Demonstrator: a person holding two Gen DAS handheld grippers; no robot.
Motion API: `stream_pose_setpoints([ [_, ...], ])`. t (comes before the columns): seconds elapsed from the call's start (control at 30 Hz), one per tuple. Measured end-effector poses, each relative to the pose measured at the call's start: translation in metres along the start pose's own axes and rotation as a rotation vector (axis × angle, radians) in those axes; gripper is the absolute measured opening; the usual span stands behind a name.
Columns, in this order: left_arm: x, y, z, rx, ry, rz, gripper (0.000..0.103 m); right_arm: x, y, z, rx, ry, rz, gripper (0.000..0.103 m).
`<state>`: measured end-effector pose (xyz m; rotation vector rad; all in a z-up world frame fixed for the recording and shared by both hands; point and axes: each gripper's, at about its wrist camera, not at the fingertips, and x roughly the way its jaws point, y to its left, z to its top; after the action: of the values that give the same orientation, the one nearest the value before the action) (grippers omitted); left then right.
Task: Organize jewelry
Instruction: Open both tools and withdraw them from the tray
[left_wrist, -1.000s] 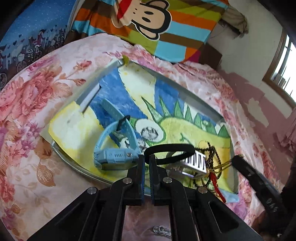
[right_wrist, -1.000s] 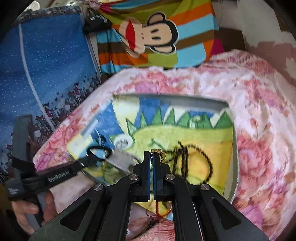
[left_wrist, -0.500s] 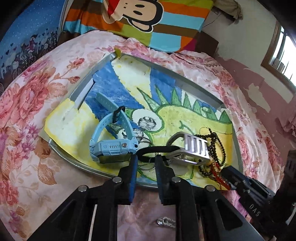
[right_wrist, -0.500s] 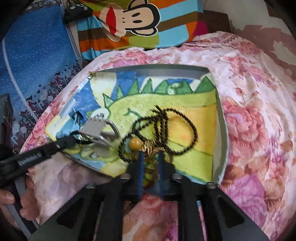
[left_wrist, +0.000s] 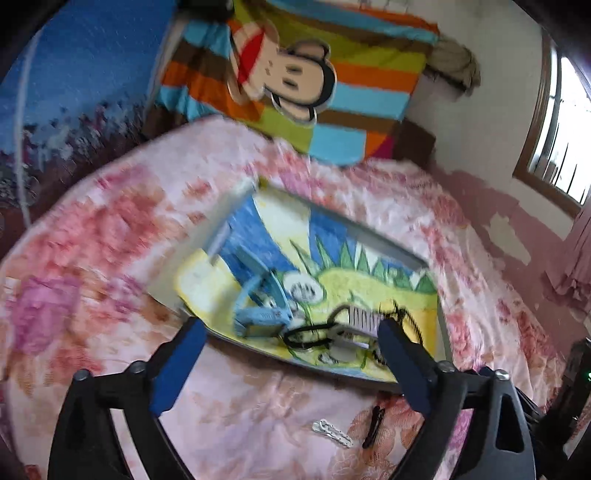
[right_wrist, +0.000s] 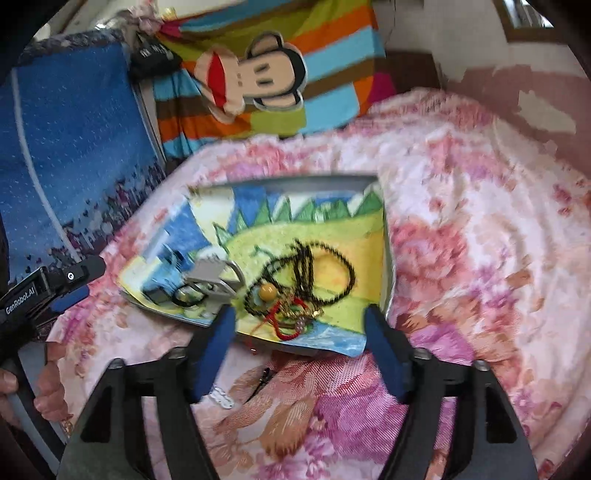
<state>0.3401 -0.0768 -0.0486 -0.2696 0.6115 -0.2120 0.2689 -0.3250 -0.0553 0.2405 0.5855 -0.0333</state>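
A grey tray (left_wrist: 373, 238) (right_wrist: 295, 182) lined with a dinosaur towel lies on the floral bedspread. On the towel rest a blue watch (left_wrist: 258, 314) (right_wrist: 162, 291), a black loop (left_wrist: 306, 334) (right_wrist: 184, 295), a silver metal watch band (left_wrist: 354, 319) (right_wrist: 212, 273) and a black bead necklace (right_wrist: 314, 269) (left_wrist: 400, 314) with an amber bead (right_wrist: 266, 291) and red cord. My left gripper (left_wrist: 290, 326) stands wide open just short of the tray's near edge, holding nothing. Also open and holding nothing, my right gripper (right_wrist: 299, 314) hangs over the near edge by the necklace.
A silver hair clip (left_wrist: 332, 432) (right_wrist: 221, 398) and a black hairpin (left_wrist: 373, 424) (right_wrist: 262, 378) lie on the bedspread in front of the tray. A striped monkey pillow (left_wrist: 295, 74) and a blue cushion (right_wrist: 66, 147) stand behind. A hand (right_wrist: 48, 391) holds the left gripper.
Both grippers went from shut to wide open and drew back from the tray. The black loop and the bead necklace were let go and now lie on the towel.
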Motion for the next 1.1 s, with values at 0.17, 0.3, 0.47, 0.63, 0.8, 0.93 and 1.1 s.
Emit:
stream_pose_setpoints([
  [0.17,-0.054,0.0,-0.001,0.04,-0.129,0.001,0.103,-0.047,0.009,-0.004,-0.021,-0.115,0.032,0.098],
  [0.3,-0.095,-0.001,-0.013,0.116,-0.2,0.014,0.103,-0.074,0.015,-0.011,-0.035,-0.15,0.037,0.102],
  [0.47,-0.121,0.0,-0.035,0.208,-0.204,0.028,0.103,-0.109,0.023,-0.026,-0.065,-0.193,0.029,0.102],
  [0.63,-0.126,0.007,-0.056,0.265,-0.109,0.011,0.103,-0.132,0.031,-0.043,-0.095,-0.175,0.006,0.102],
  [0.8,-0.127,0.011,-0.073,0.321,-0.05,-0.005,0.103,-0.146,0.033,-0.06,-0.096,-0.121,-0.017,0.102],
  [0.93,-0.124,0.007,-0.084,0.38,-0.011,0.004,0.103,-0.143,0.032,-0.075,-0.073,-0.059,-0.046,0.102],
  [1.1,-0.12,0.008,-0.089,0.393,0.02,-0.005,0.103,-0.133,0.029,-0.089,-0.069,0.008,-0.073,0.102],
])
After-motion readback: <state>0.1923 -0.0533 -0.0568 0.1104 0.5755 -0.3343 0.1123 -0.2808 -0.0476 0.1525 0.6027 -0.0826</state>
